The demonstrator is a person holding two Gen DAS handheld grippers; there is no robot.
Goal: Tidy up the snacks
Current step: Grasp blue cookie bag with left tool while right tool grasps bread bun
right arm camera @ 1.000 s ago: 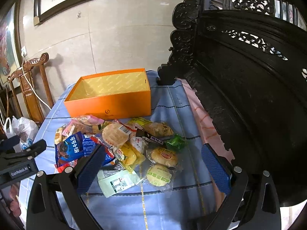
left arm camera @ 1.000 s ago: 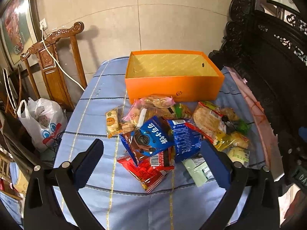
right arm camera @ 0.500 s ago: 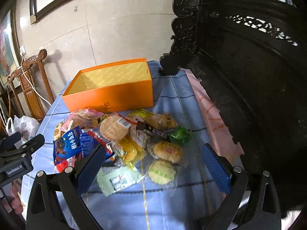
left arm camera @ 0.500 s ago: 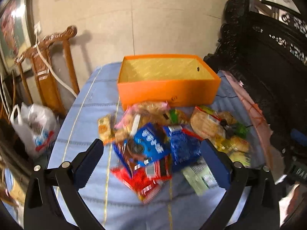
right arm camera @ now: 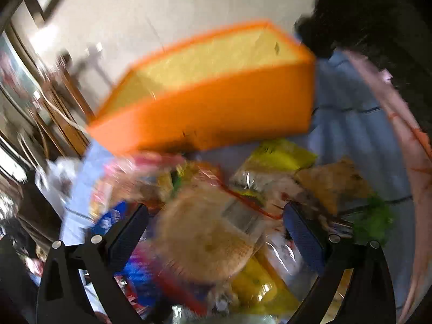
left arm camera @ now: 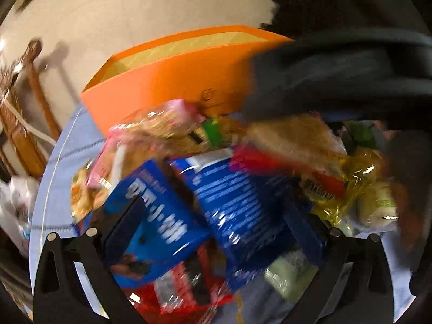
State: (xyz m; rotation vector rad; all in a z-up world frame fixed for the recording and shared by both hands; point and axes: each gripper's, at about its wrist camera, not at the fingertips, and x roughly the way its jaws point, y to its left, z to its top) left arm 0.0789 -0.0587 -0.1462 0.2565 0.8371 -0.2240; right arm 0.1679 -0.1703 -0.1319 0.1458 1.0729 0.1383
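Observation:
A heap of wrapped snacks lies on a blue striped tablecloth (left arm camera: 62,145) in front of an open orange box (left arm camera: 172,81) (right arm camera: 216,108) with a yellow lining. My left gripper (left arm camera: 213,224) is open, low over two blue cookie packs (left arm camera: 159,216), with a red pack (left arm camera: 178,289) just below them. My right gripper (right arm camera: 216,229) is open too, its fingers on either side of a round brown cracker pack (right arm camera: 205,240). Yellow (right arm camera: 278,156) and green (right arm camera: 372,221) wrappers lie to its right. Both views are blurred by motion.
A dark sleeve (left arm camera: 337,73) crosses the upper right of the left wrist view, in front of the box's right end. A wooden chair (left arm camera: 21,113) stands left of the table, dark carved furniture (right arm camera: 378,13) to the right. A pink cloth (right arm camera: 405,140) edges the table's right side.
Both grippers have dropped fast toward the snack heap, which now fills the views. The sleeve has come into the left wrist view. Both stay open.

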